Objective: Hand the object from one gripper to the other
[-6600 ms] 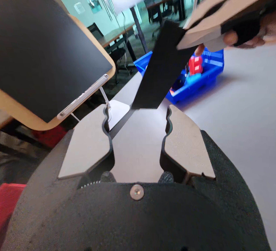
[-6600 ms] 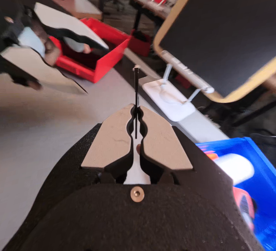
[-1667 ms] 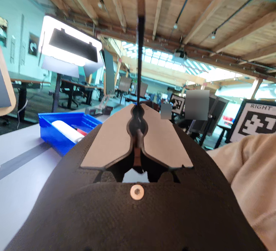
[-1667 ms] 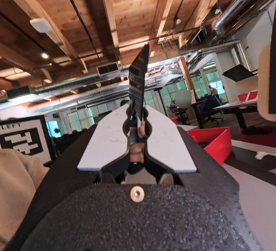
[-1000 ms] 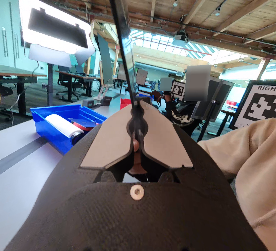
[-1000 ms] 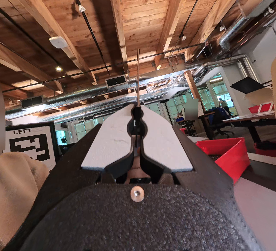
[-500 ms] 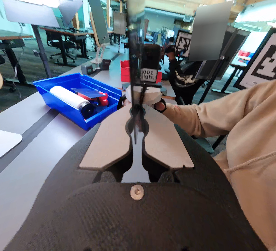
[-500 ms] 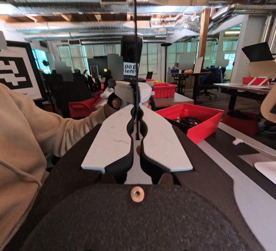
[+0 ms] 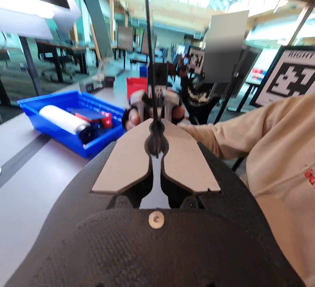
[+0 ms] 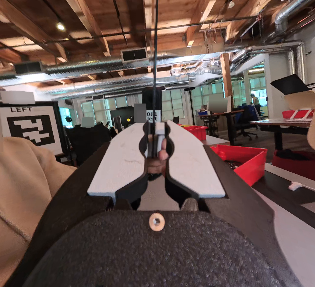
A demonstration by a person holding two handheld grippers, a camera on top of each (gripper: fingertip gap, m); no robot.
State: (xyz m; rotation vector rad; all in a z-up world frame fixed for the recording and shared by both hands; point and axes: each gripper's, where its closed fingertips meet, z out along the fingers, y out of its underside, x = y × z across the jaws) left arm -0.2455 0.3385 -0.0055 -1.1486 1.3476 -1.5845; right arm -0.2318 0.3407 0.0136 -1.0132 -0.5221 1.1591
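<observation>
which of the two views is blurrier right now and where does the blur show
Left wrist view: clearly blurrier, the background room, the right gripper and the blue bin smeared, while the left gripper stays sharp around the thin black sheet. Right wrist view: mostly crisp, ceiling beams bowed by the wide lens, only slight softness.

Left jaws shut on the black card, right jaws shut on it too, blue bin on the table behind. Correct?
Not quite. The right wrist view shows the right gripper with jaws apart, the black card in the gap, unclamped. The rest holds: left gripper shut on the card, blue bin on the table behind.
</observation>
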